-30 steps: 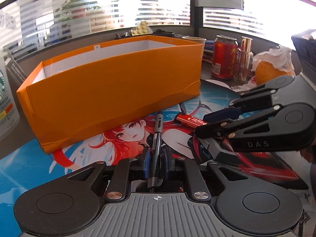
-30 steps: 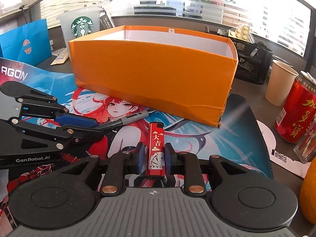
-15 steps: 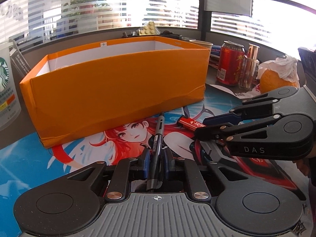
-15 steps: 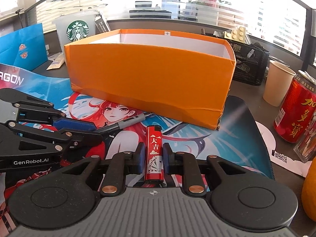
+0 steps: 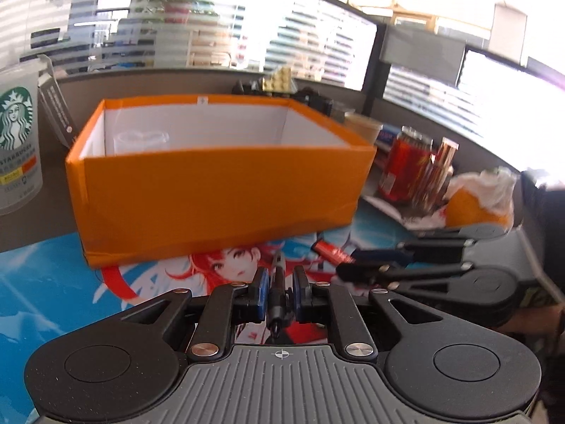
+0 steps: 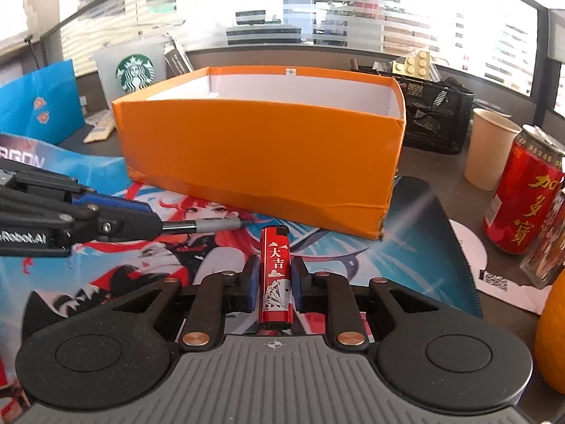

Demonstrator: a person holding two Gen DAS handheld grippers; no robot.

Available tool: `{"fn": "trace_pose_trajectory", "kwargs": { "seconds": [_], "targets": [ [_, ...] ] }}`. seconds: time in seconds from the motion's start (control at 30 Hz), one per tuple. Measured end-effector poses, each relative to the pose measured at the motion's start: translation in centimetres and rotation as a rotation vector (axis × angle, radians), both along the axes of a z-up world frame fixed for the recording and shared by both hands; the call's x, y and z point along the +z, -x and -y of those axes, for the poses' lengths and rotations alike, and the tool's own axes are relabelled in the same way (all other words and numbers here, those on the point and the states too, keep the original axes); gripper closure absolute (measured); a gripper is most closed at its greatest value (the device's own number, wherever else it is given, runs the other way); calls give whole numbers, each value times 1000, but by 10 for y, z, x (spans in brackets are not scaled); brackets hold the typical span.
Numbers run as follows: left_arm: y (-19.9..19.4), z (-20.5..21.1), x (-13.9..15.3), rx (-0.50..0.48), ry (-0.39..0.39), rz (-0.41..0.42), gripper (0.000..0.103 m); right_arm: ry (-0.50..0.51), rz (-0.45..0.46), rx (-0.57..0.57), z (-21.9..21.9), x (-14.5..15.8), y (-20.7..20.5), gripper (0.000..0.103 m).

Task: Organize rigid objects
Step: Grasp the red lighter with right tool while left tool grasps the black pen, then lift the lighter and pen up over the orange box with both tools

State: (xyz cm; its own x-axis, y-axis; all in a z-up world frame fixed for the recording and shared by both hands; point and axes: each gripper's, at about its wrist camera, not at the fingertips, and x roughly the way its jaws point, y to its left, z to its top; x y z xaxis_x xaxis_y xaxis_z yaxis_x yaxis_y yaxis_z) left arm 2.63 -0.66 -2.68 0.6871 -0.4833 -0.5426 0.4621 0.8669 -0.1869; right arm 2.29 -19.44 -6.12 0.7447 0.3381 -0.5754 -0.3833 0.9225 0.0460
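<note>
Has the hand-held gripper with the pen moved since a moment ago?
Yes. The left hand-held gripper, shut on the pen, has risen: its view now looks over the orange box's near wall to its white inside, hidden before.

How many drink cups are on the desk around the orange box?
2: a Starbucks cup behind the orange box's left corner, a paper cup to its right beside the red can. Others may be hidden.

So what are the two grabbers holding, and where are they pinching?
The left gripper pinches a pen near its back end. The right gripper pinches a red lighter around its lower half.
</note>
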Motion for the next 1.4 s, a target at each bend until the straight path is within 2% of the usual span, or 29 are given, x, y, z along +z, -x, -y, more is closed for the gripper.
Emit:
{"fn": "trace_pose_trajectory", "kwargs": {
  "seconds": [0.1, 0.27, 0.33, 0.43, 0.57, 0.67, 0.7, 0.77, 0.83, 0.87, 1.0, 1.4],
  "targets": [
    [0, 1, 3, -3, -20, 19, 101, 15, 2, 2, -2, 0, 0, 86],
    [-7, 2, -17, -20, -29, -78, 100, 20, -16, 5, -5, -5, -1, 86],
    [-7, 2, -16, -16, -15, -64, 100, 20, -13, 5, -6, -5, -1, 86],
    [-7, 9, -12, -31, -38, -25, 95, 20, -14, 6, -6, -5, -1, 86],
    [-16, 24, -21, -58, -85, -57, 93, 21, -21, 7, -6, -5, -2, 86],
    [-22, 33, -30, -40, -133, -70, 83, 25, -19, 6, -6, -5, -2, 86],
    [-22, 36, -31, -48, -148, -51, 80, 28, -17, 5, -6, -5, -2, 86],
    [-21, 45, -33, -67, -199, -12, 79, 26, -18, 4, -5, -6, -2, 86],
    [-19, 49, -34, -78, -227, 19, 90, 24, -21, 4, -5, -7, -3, 86],
    [-18, 48, -34, -82, -214, 15, 95, 23, -22, 5, -5, -7, -3, 86],
    [-13, 41, -33, -83, -167, -8, 95, 21, -7, 2, -4, -4, -2, 86],
    [3, 11, 22, -3, -70, 121, 95, 4, 60, -10, -1, 16, 9, 86]
  ]
}}
